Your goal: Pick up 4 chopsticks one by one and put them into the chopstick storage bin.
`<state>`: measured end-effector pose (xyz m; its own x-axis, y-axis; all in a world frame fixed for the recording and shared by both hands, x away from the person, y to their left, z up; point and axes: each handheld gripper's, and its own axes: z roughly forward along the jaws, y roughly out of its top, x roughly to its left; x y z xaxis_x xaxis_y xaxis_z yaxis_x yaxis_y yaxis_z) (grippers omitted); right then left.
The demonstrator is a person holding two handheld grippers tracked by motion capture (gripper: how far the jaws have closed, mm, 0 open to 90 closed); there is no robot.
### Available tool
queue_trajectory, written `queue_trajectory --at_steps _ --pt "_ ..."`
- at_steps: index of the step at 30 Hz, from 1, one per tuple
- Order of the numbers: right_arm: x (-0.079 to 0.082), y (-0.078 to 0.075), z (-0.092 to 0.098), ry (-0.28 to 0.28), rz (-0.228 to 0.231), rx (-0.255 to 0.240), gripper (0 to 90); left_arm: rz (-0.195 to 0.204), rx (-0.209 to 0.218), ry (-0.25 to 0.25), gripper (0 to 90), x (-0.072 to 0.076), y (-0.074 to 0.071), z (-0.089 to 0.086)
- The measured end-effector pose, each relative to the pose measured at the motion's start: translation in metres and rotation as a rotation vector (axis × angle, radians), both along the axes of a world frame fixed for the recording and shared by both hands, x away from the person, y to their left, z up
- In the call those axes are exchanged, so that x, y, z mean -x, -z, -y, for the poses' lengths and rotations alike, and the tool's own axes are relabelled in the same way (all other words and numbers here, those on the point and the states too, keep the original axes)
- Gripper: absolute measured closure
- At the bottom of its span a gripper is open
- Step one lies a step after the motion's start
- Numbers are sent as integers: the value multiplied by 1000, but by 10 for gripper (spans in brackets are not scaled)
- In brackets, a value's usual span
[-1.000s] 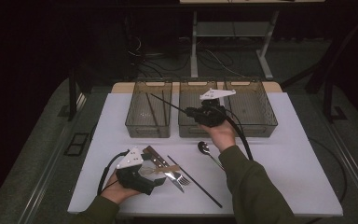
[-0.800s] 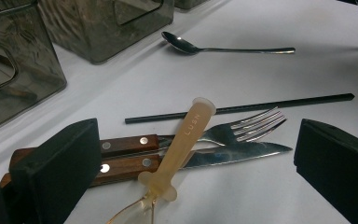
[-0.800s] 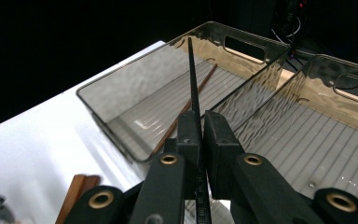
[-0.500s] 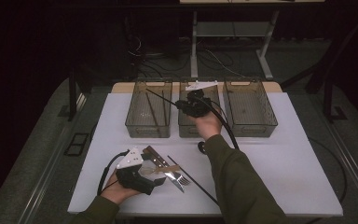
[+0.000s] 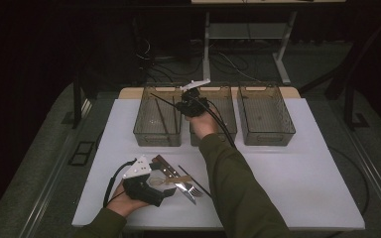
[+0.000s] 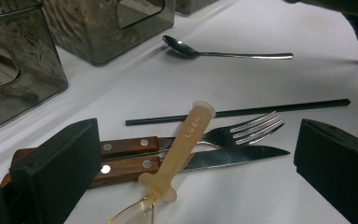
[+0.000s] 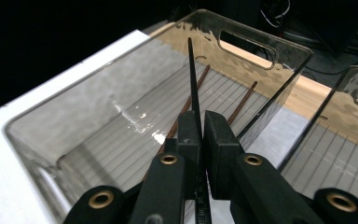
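Note:
My right gripper (image 5: pixel 188 105) (image 7: pixel 204 123) is shut on a thin black chopstick (image 5: pixel 165 100) (image 7: pixel 192 88). It holds the stick out over the left clear bin (image 5: pixel 144 133) (image 7: pixel 74 112), where two brown chopsticks (image 7: pixel 242 105) lie on the ribbed floor. My left gripper (image 5: pixel 170 185) (image 6: pixel 196 158) rests open on the table near its front edge. Between its jaws lie an amber plastic spoon (image 6: pixel 182 142), a wooden-handled fork (image 6: pixel 244 130) and a wooden-handled knife (image 6: pixel 228 157). Its pads touch none of them.
A second black chopstick (image 6: pixel 242 111) (image 5: pixel 191 177) and a metal spoon (image 6: pixel 214 52) lie on the white table (image 5: pixel 302 178) beyond the cutlery pile. A middle bin (image 5: pixel 226 116) and a right bin (image 5: pixel 265 114) stand beside the left one at the back.
My right gripper has carried the black chopstick leftward, from near the right bin, past the middle bin, to over the left bin. The left gripper has stayed put.

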<state>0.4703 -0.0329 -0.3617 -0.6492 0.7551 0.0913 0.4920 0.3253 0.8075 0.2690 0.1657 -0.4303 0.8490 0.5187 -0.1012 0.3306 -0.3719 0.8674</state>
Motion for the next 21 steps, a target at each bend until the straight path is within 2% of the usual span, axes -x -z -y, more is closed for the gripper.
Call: queue_trajectory --at_steps 6,13,16,21 --pt "-11 6 -19 5 -16 27 849 -4 8 0 0 0 0 1" --pt "-15 11 -39 2 -26 56 838 -4 12 2 0 0 -1 0" --pt "-15 10 -40 3 -19 34 649 -4 13 5 0 0 -1 0" --pt "-14 4 -35 12 -32 27 505 -3 12 4 0 0 -1 0"
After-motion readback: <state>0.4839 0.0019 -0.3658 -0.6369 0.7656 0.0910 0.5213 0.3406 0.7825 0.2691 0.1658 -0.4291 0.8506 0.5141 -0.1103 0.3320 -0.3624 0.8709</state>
